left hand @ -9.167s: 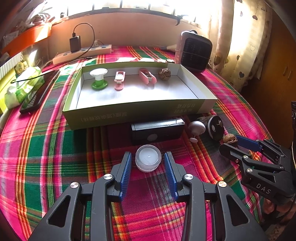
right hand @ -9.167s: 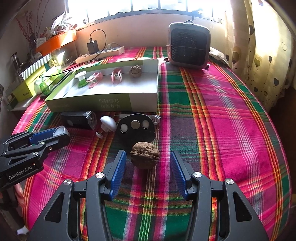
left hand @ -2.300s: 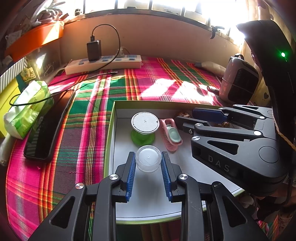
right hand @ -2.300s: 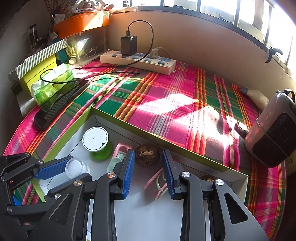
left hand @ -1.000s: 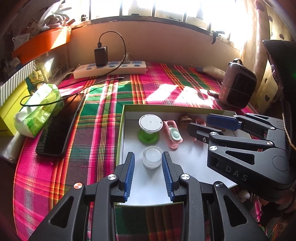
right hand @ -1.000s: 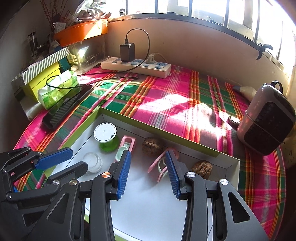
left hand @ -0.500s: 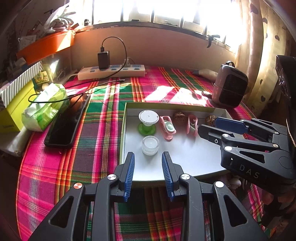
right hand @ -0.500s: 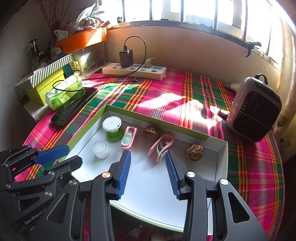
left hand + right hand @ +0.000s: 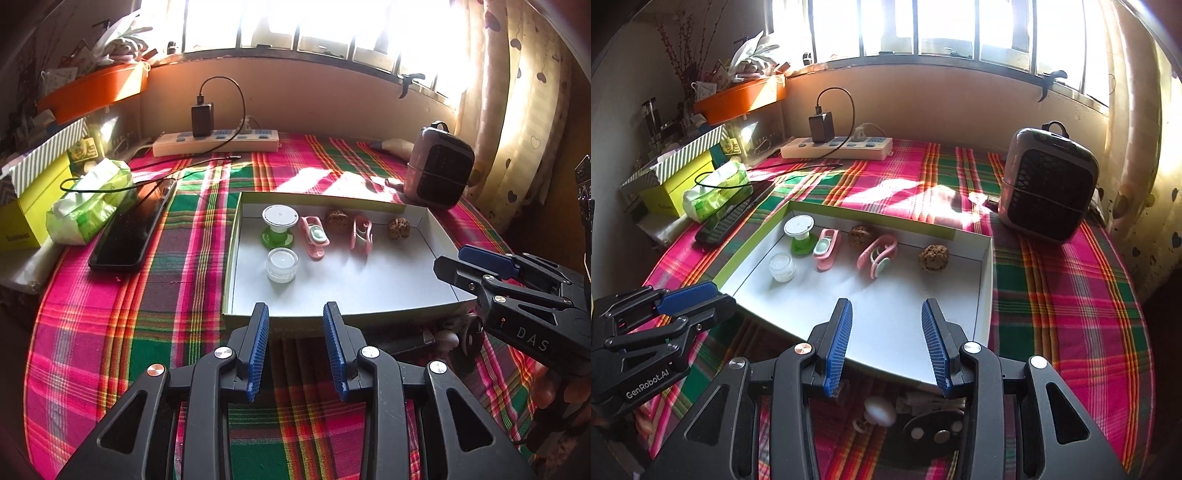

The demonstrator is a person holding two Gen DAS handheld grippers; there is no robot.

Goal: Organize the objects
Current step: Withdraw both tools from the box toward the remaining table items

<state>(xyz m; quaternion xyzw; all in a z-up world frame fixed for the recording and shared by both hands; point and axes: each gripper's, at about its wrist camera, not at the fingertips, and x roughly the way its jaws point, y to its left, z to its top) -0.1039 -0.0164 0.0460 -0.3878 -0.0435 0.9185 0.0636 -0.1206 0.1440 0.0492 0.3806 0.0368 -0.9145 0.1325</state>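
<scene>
A shallow tray (image 9: 437, 236) with a white floor and green rim lies on the plaid cloth. In it stand a clear jar (image 9: 282, 264), a green-and-white spool (image 9: 279, 227), two pink clips (image 9: 314, 236) and two walnuts (image 9: 336, 220); the right wrist view also shows the jar (image 9: 782, 267) and the right-hand walnut (image 9: 934, 257). My left gripper (image 9: 295, 306) hangs open and empty just short of the tray's near wall. My right gripper (image 9: 886, 303) is open and empty above the tray's near edge. Each also shows in the other's view: right gripper (image 9: 458, 260), left gripper (image 9: 720, 295).
In front of the tray lie a white knob (image 9: 877, 411), a black disc with round buttons (image 9: 934, 428) and a black box (image 9: 406, 343). A small heater (image 9: 437, 166) stands at the back right. A power strip (image 9: 216, 142), phone (image 9: 129, 232) and tissue pack (image 9: 90, 201) sit left.
The jar and a walnut, held over the tray earlier, now rest in it. Both grippers have drawn back toward the near side and a little up, jaws unchanged over the last second.
</scene>
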